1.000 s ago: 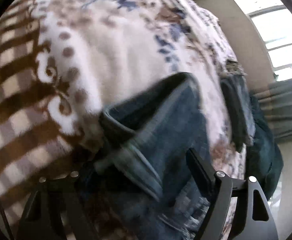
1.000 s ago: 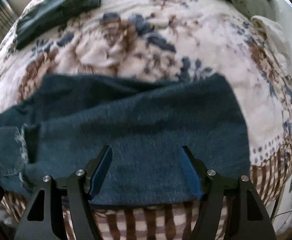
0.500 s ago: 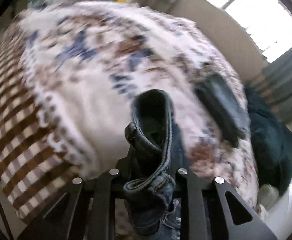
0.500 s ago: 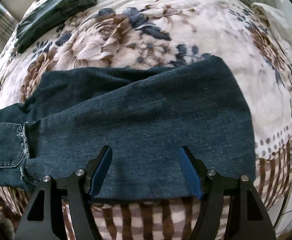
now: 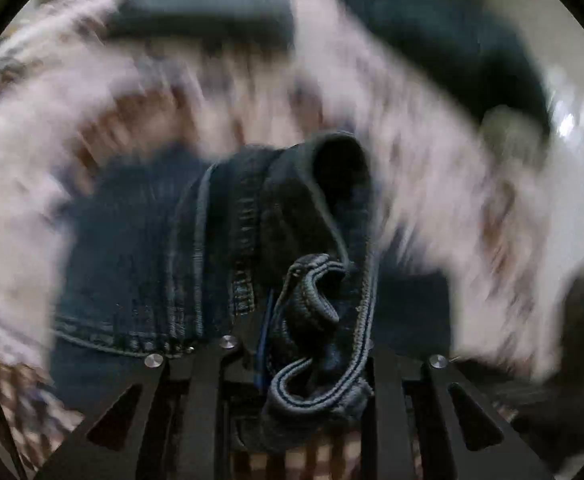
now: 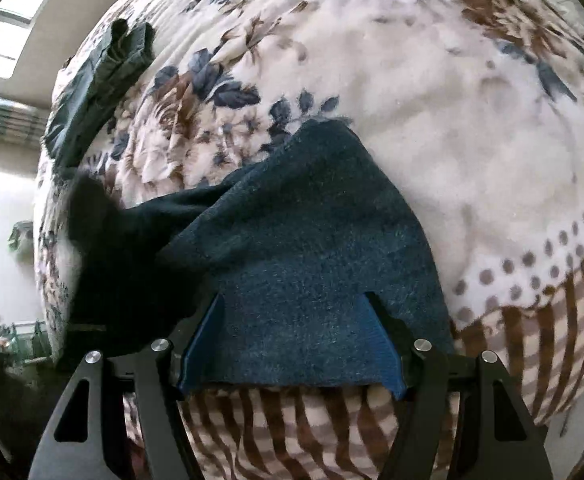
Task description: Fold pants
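Left hand-held gripper (image 5: pixel 308 344): closed tight on the bunched waistband of the jeans (image 5: pixel 140 256), denim rising toward 12 o'clock; surroundings motion-blurred.
Right hand-held gripper (image 6: pixel 292 344): fingers (image 6: pixel 376 340) spread wide, gripping nothing, hovering over the leg end of the jeans (image 6: pixel 312 240).
Jeans: dark blue denim lying on the bed, leg fabric spread flat between the right fingers, the rest drawn up in a fold toward 9 o'clock.
Blanket (image 6: pixel 432 100): floral cream, brown and blue, checked border at 6 o'clock, covering the bed.
Folded dark garment (image 6: pixel 100 80): at 10 o'clock in the right wrist view, well apart from the jeans.
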A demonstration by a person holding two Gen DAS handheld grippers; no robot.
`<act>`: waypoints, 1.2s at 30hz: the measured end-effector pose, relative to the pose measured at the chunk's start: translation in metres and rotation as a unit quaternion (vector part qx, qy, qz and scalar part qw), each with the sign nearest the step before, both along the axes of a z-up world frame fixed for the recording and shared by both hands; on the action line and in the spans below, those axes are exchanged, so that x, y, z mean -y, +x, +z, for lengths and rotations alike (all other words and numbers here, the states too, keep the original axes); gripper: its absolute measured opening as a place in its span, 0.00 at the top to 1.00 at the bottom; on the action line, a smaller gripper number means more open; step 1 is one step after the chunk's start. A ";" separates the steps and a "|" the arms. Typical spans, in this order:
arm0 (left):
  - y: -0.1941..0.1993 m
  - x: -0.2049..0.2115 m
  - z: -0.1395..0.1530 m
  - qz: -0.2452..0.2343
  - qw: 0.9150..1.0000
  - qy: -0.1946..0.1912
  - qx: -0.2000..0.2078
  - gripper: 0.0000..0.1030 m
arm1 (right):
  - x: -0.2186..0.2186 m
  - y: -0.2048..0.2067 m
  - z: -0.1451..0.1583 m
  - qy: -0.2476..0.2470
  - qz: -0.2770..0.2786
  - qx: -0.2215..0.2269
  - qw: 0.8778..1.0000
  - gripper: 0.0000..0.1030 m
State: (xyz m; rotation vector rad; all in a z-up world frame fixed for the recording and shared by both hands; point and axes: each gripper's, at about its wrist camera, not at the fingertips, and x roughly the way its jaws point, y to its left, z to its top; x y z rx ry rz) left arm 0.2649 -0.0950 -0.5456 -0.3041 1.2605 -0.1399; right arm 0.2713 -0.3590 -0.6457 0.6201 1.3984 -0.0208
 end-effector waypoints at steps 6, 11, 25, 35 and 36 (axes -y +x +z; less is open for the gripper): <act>0.006 0.003 0.004 -0.044 0.998 0.031 -0.014 0.75 | 0.010 0.013 0.003 0.057 0.024 0.001 0.998 0.31; -0.007 -0.019 0.027 -0.027 0.999 -0.007 -0.021 0.17 | 0.004 0.031 0.000 0.156 0.028 0.011 0.987 0.27; -0.032 -0.108 0.021 0.087 0.987 0.114 -0.078 0.10 | -0.079 0.068 -0.066 0.270 0.074 -0.027 0.960 0.22; -0.010 -0.145 0.053 0.112 0.989 0.082 -0.044 0.10 | -0.015 0.052 0.041 0.164 0.036 0.045 0.985 0.83; -0.004 -0.142 0.055 0.109 0.990 0.076 -0.042 0.10 | 0.008 0.046 0.048 0.144 0.029 0.043 0.988 0.83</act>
